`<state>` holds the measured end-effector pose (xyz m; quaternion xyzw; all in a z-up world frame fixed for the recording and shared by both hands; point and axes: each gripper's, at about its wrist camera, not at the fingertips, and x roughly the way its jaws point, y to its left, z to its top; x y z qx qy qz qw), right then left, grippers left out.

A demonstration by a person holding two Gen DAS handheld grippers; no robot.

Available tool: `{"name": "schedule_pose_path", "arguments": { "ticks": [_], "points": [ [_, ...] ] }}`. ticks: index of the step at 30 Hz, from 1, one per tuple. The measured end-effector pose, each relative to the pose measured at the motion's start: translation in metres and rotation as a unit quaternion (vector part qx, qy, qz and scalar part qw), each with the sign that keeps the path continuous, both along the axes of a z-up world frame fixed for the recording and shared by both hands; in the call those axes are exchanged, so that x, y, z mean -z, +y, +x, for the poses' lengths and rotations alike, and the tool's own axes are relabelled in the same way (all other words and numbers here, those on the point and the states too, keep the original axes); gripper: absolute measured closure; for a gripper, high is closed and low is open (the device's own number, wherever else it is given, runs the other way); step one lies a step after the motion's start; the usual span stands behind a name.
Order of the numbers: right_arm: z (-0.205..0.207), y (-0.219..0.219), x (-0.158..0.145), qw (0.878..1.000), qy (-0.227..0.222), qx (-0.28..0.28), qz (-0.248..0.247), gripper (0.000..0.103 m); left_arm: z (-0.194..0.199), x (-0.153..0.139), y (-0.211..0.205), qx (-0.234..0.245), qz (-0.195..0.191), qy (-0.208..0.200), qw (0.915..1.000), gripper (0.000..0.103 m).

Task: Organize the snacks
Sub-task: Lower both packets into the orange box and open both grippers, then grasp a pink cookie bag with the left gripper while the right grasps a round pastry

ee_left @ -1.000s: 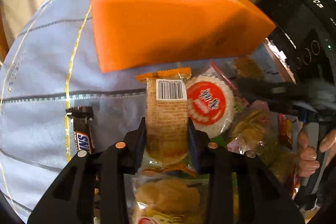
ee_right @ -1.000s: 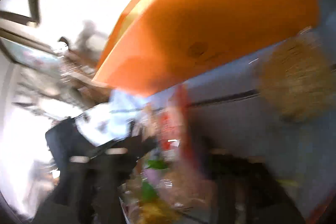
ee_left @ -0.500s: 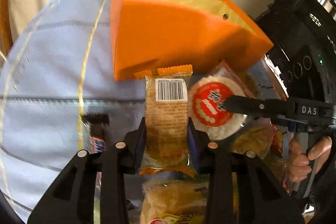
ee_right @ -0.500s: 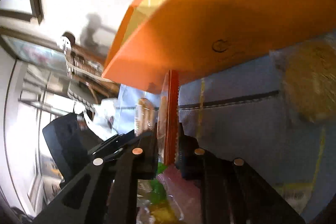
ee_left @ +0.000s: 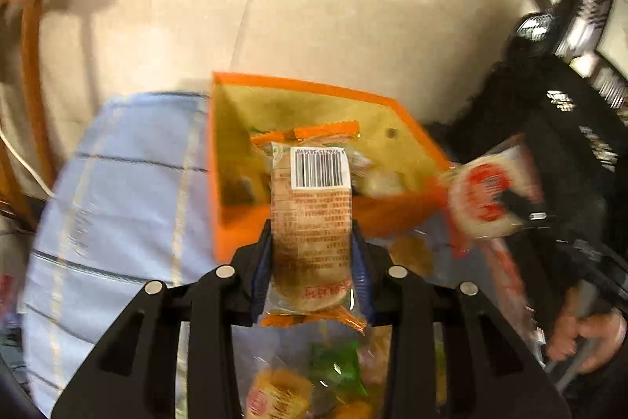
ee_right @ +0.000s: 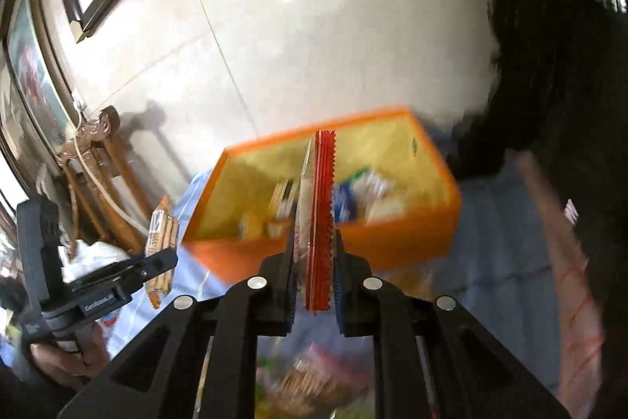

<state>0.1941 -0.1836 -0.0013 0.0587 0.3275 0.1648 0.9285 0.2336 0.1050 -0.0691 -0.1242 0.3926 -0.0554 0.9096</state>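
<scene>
Left wrist view: my left gripper (ee_left: 312, 254) is closed on an orange-trimmed biscuit packet (ee_left: 312, 218), both fingers pressed against its sides, the barcode label facing the camera and the packet standing upright between them, lifted in front of the orange box (ee_left: 314, 214). The box sits on a pale blue striped tablecloth (ee_left: 117, 207), its yellow inside open to the lens with a few wrapped snacks lying on its floor, blurred. To the right, my right gripper (ee_left: 506, 203) carries a round red-and-white rice cracker packet (ee_left: 482, 199) just beside the box's right corner; my hand (ee_left: 585, 336) grips the handle lower down. More loose snacks (ee_left: 337, 368) lie below the left fingers, near the bottom edge. A wooden chair (ee_left: 31, 38) stands at far left on the tiled floor. Right wrist view: my right gripper (ee_right: 314, 285) is clamped on that same cracker packet (ee_right: 318, 222), seen edge-on, its red serrated seal running upright between the fingers and rising in front of the orange box (ee_right: 392, 238). At left, the left gripper (ee_right: 157, 262) holds the biscuit packet (ee_right: 161, 242) near the box's left corner. Blurred snack packets (ee_right: 306, 376) lie beneath the fingers.
</scene>
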Motion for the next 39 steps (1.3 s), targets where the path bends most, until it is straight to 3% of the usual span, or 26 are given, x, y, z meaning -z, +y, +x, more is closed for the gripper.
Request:
{"name": "schedule_pose_path", "arguments": {
  "ticks": [4,9,15,16,17,18,20,24,28,30,32,35,37,39],
  "points": [
    [0.018,0.01,-0.018,0.997,-0.051,0.021,-0.058,0.088,0.028,-0.015,-0.008,-0.034,0.036,-0.008,0.9987,0.068],
    [0.063,0.015,-0.02,0.996,-0.042,0.03,-0.068,0.088,0.069,-0.024,-0.019,-0.041,0.1,-0.011,0.9941,0.068],
    [0.097,0.024,-0.015,0.996,-0.033,0.038,-0.072,0.084,0.089,-0.026,-0.025,-0.04,0.095,-0.021,0.9944,0.068],
    [0.105,0.024,-0.013,0.996,-0.038,0.041,-0.069,0.073,0.093,-0.026,-0.027,-0.049,0.094,-0.025,0.994,0.064],
    [0.111,0.031,-0.006,0.997,-0.035,0.031,-0.066,0.016,0.098,-0.026,-0.028,-0.059,0.101,-0.032,0.9927,0.019],
    [0.116,0.033,-0.002,0.997,-0.028,0.026,-0.07,0.005,0.103,-0.024,-0.028,-0.064,0.114,-0.037,0.9907,0.004],
    [0.125,0.027,0.013,0.993,-0.001,0.052,-0.111,0.004,0.101,-0.017,-0.036,-0.074,0.159,-0.04,0.9837,0.004],
    [0.111,-0.008,0.035,0.992,0.036,0.073,-0.099,0.004,0.071,0.006,-0.048,0.0,0.142,-0.025,0.9895,0.004],
    [0.074,-0.029,0.069,0.984,0.058,0.064,-0.157,0.004,0.03,0.04,-0.067,0.058,0.128,0.006,0.9901,0.004],
    [0.06,-0.031,0.086,0.98,0.057,0.045,-0.186,0.004,0.009,0.064,-0.084,0.111,0.132,0.02,0.9848,0.004],
    [0.056,-0.032,0.113,0.975,0.084,0.038,-0.201,0.004,-0.003,0.081,-0.099,0.149,0.132,0.029,0.9795,0.004],
    [0.06,-0.03,0.137,0.977,0.12,0.029,-0.174,0.004,-0.011,0.098,-0.128,0.206,0.127,0.028,0.9698,0.004],
    [0.065,-0.029,0.146,0.98,0.119,0.039,-0.157,0.004,-0.009,0.109,-0.144,0.234,0.13,0.035,0.963,0.004],
    [0.071,-0.028,0.151,0.984,0.114,0.042,-0.134,0.004,-0.006,0.126,-0.162,0.251,0.165,0.053,0.9523,0.004]
  ]
}}
